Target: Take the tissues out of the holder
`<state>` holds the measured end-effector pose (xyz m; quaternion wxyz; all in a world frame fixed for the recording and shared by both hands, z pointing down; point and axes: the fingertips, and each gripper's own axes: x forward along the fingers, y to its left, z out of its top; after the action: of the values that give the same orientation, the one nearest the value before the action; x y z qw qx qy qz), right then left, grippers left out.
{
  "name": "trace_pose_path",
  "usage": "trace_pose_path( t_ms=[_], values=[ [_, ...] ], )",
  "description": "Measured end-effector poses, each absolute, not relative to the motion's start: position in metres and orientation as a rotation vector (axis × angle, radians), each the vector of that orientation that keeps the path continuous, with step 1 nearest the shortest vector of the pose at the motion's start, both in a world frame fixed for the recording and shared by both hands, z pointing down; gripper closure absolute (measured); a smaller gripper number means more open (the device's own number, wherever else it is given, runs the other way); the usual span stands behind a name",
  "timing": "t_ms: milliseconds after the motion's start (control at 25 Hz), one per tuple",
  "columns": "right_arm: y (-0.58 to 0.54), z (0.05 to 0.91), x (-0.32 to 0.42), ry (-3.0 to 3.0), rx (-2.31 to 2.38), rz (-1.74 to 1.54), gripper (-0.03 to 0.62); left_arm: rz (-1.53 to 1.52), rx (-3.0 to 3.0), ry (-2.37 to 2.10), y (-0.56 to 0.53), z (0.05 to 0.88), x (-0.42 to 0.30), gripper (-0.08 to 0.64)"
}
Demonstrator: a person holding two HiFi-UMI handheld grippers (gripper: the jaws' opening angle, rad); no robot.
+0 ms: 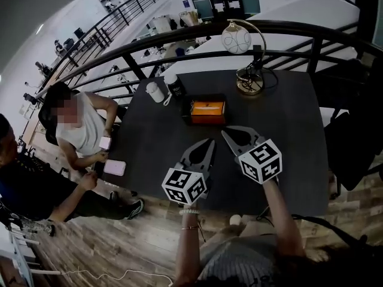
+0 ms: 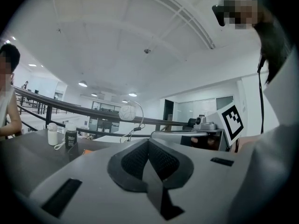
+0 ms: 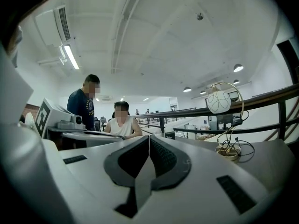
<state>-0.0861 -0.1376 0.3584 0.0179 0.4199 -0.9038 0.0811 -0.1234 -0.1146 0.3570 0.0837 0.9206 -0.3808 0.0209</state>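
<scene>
The holder [image 1: 205,110] sits on the dark tabletop [image 1: 287,136], about in the middle and a bit nearer the far edge. It is a dark box with an orange top. Nothing is touching it.

The left hand-held gripper [image 1: 210,142] is over the near half of the tabletop, with its tip pointing at the holder but apart from it. Its two jaws are pressed together and there is nothing between them. The right hand-held gripper [image 1: 225,134] is just beside the left one. Its tip is also near the holder without touching it. Its jaws are pressed together too, and it holds nothing.

A lamp [image 1: 237,39] with a round white ball stands by the far edge. A white bottle [image 1: 155,91] and a dark can [image 1: 175,86] stand close together near the far left corner. Two people [image 1: 81,124] sit past the left edge of the tabletop.
</scene>
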Motion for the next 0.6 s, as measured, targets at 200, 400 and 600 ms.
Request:
trace_pose_path(
  t_ms=[200,400,600],
  values=[
    [-0.146,0.36,-0.083,-2.793,1.253,0.269,0.575,0.069,2.721,-1.116,-0.124,0.361,-0.118,0.552],
    [-0.174,0.364,-0.084,-2.77,1.182,0.249,0.575,0.07,2.683,-1.125,-0.148,0.367,-0.116,0.552],
    [-0.199,0.371,-0.087,-2.752,1.122,0.239,0.574,0.071,2.646,-1.149,-0.172,0.371,-0.117,0.552]
  ],
)
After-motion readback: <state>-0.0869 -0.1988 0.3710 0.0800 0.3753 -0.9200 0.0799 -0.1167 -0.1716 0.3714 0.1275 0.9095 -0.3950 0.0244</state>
